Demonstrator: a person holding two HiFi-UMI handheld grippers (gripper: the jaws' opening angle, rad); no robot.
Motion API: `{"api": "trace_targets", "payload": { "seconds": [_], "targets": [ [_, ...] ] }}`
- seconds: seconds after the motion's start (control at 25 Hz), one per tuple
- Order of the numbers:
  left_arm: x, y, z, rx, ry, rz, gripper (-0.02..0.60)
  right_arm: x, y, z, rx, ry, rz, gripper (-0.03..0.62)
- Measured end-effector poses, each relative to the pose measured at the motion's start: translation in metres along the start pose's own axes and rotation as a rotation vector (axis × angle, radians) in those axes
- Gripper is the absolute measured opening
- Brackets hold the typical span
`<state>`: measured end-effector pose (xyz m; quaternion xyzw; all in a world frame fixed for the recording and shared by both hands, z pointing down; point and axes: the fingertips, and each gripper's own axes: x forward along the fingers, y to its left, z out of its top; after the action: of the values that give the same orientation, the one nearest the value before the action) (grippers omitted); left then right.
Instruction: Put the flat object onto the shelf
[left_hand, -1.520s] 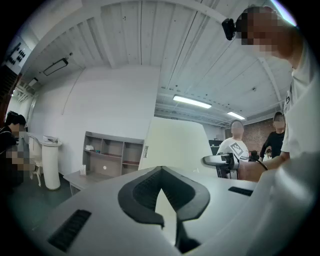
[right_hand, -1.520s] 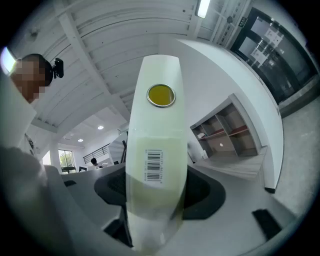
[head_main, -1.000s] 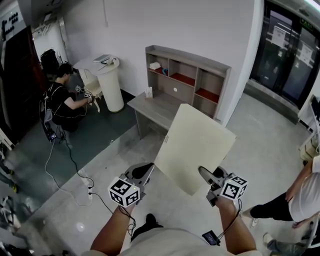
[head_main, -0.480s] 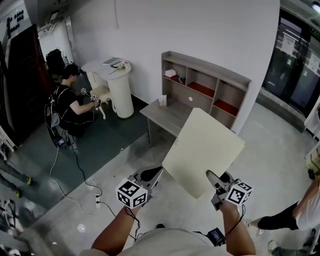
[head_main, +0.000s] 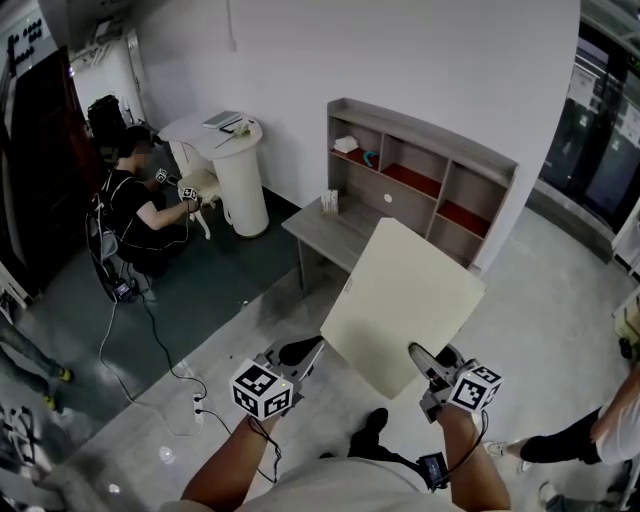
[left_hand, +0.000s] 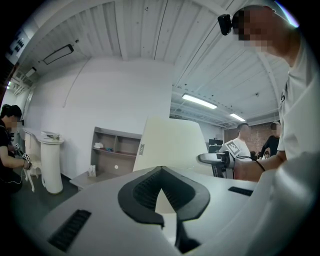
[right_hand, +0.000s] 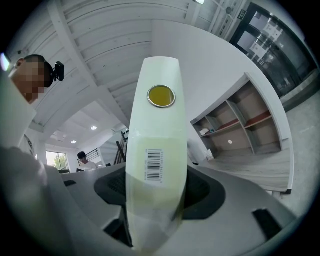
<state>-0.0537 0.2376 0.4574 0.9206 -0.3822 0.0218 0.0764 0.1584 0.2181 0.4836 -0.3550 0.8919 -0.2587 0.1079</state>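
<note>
Board (head_main: 400, 300) straight ahead of you, between you and the desk (head_main: 320, 232). Your left gripper (head_main: 305, 351) is at its near-left corner, your right gripper (head_main: 421, 356) at its near edge. Shelf (head_main: 430, 165) at the desk's back, against the wall. Pedestal (head_main: 242, 180) left of the desk; crouching person (head_main: 132, 215) further left.

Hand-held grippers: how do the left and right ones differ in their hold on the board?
The left hand-held gripper pinches only a corner of the board, a small cream wedge between its pads; the right hand-held gripper takes the board's edge deep, filling its jaws. The left gripper view shows the board's broad face; the right gripper view shows it edge-on, with a barcode. Both clamp the board's near end, with the shelf ahead.
</note>
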Motion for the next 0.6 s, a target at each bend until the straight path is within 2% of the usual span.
{"api": "trace_targets", "payload": {
  "seconds": [0.28, 0.48, 0.6],
  "targets": [
    [0.041, 0.041, -0.007, -0.011, 0.025, 0.031, 0.015, 0.046, -0.048, 0.018, 0.013, 0.013, 0.027, 0.284],
    [0.088, 0.084, 0.000, -0.012, -0.006, 0.085, 0.015, 0.086, -0.097, 0.036, 0.012, 0.034, 0.058, 0.284],
    [0.127, 0.105, 0.007, -0.009, -0.008, 0.090, 0.015, 0.106, -0.128, 0.053, 0.011, 0.047, 0.068, 0.284]
  ]
}}
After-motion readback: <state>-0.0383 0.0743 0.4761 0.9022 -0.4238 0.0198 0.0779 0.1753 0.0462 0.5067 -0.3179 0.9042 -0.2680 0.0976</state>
